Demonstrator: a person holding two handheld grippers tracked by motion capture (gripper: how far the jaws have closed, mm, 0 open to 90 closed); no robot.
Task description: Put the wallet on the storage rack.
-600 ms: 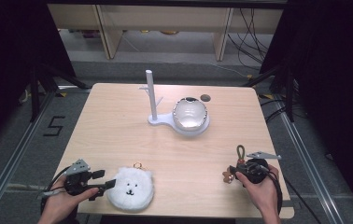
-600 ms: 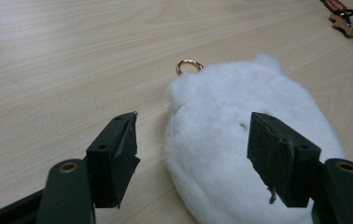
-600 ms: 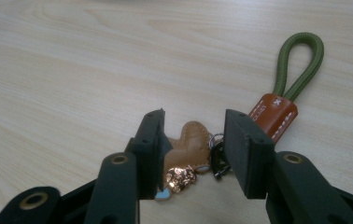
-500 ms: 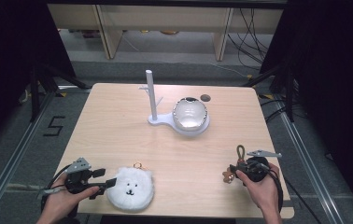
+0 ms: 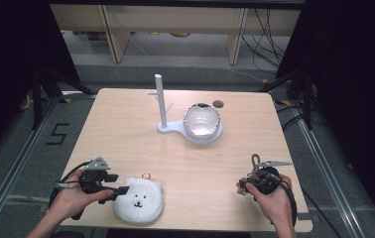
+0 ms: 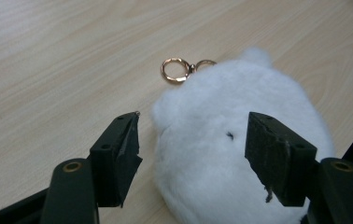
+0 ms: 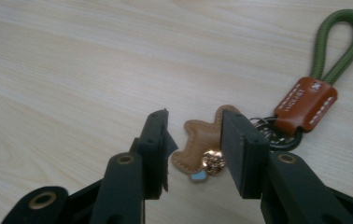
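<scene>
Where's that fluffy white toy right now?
The fluffy white toy lies at the table's near-left edge in the high view, by the left gripper, whose open jaws straddle it in the left gripper view.

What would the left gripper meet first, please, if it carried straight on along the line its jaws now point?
Most likely the fluffy white round plush toy: the left gripper is open, with the toy's near edge lying between its black jaws on the pale wooden table. Depth is unclear, so contact may already be close.
</scene>
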